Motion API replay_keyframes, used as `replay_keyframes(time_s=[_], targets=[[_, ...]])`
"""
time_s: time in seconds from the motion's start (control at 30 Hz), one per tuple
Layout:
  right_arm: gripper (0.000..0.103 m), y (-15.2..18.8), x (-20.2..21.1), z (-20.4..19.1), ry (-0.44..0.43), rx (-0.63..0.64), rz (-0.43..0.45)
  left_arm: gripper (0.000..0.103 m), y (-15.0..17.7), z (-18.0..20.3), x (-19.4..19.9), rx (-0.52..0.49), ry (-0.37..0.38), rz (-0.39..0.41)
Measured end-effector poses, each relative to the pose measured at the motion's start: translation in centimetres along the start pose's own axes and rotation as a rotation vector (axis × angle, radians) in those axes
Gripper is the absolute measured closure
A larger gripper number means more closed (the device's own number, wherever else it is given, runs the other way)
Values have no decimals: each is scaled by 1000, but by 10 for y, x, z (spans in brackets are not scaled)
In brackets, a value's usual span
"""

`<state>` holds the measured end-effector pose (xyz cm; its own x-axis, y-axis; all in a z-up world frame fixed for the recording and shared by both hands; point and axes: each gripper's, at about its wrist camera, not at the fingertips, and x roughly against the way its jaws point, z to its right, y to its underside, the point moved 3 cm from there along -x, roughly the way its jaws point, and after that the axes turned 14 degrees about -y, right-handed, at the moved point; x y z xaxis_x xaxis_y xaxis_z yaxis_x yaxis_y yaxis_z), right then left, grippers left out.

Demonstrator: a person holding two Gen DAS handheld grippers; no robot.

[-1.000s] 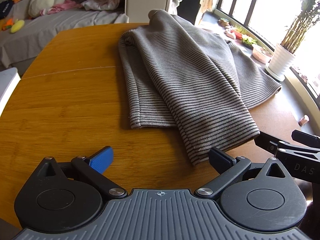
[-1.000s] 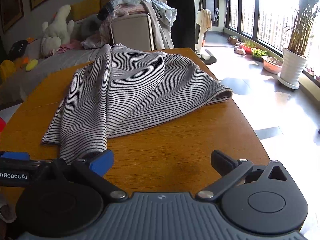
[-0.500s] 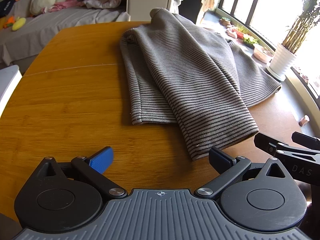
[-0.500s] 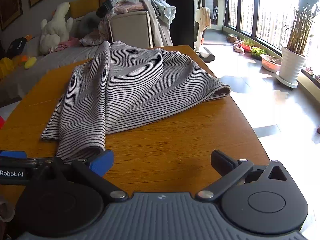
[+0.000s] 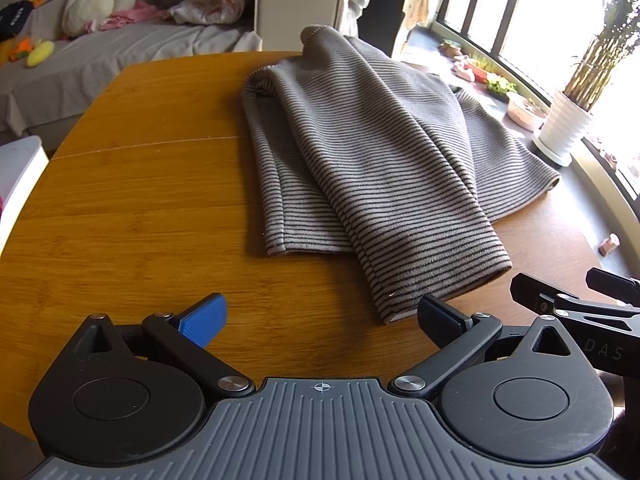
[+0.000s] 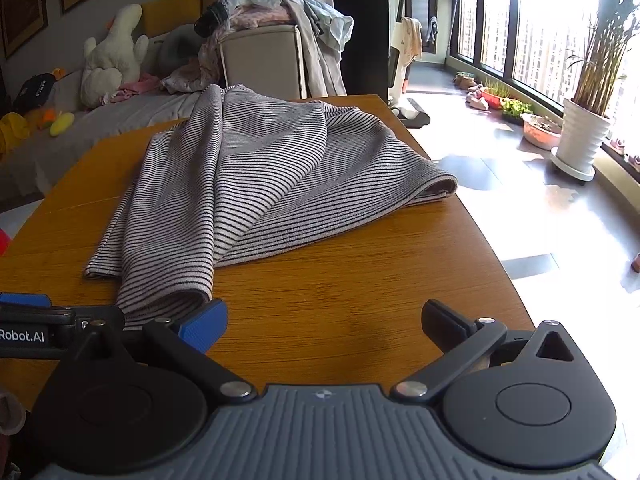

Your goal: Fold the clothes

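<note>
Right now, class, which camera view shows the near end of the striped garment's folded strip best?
The left wrist view: the striped garment lies whole on the wooden table, its strip's end bare just ahead of the open left gripper. In the right wrist view, the open right gripper and the other gripper's body cover that end.

Left wrist view low over the wooden table (image 5: 132, 216), looking forward past its own open fingers, striped garment (image 5: 372, 168) close at centre right, right wrist view equally low, same garment (image 6: 248, 184) upper left, both sharing table, garment, window side.
</note>
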<state>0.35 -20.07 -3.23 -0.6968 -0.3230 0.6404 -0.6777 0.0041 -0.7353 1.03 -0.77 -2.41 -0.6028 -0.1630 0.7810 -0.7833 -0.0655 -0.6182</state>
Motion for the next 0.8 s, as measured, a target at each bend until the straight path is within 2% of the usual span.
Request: replay_keyframes(time_s=[0.8], targets=[[0,0,-1,-1,-10,14,-8,0,-2,-2,0,3,-4,2]])
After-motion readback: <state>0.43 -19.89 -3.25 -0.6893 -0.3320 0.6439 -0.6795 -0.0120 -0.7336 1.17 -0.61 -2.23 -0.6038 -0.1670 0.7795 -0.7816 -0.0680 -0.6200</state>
